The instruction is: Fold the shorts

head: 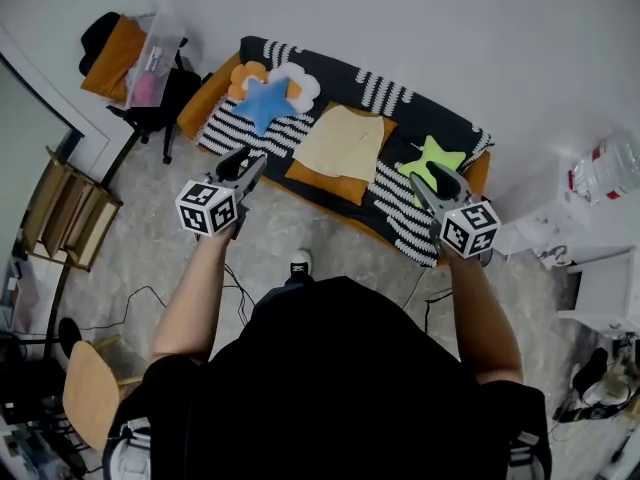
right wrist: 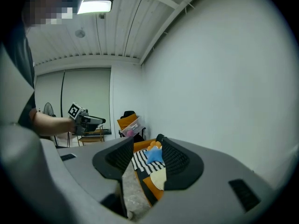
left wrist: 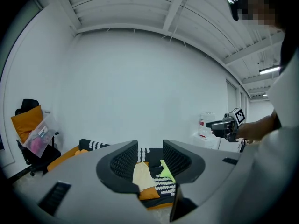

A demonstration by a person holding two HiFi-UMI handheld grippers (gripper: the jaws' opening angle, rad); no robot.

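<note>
The cream shorts [head: 343, 140] lay flat on an orange cushion [head: 325, 180] in the middle of a low sofa [head: 445, 120] draped in a black cover with white stripes, which stood against a plain white wall [head: 420, 18]. A blue star cushion [head: 265, 100] sat near the sofa's left end and a green star cushion [head: 432, 156] near its right. The left gripper [head: 250, 163] and the right gripper [head: 424, 175] hovered above the sofa's front edge, well apart, each with its jaws spread and nothing between them. The floor [head: 150, 253] was pale mottled stone. A wooden rack [head: 65, 208] and a wooden chair [head: 85, 393] stood to the left, and white furniture [head: 600, 268] to the right.
</note>
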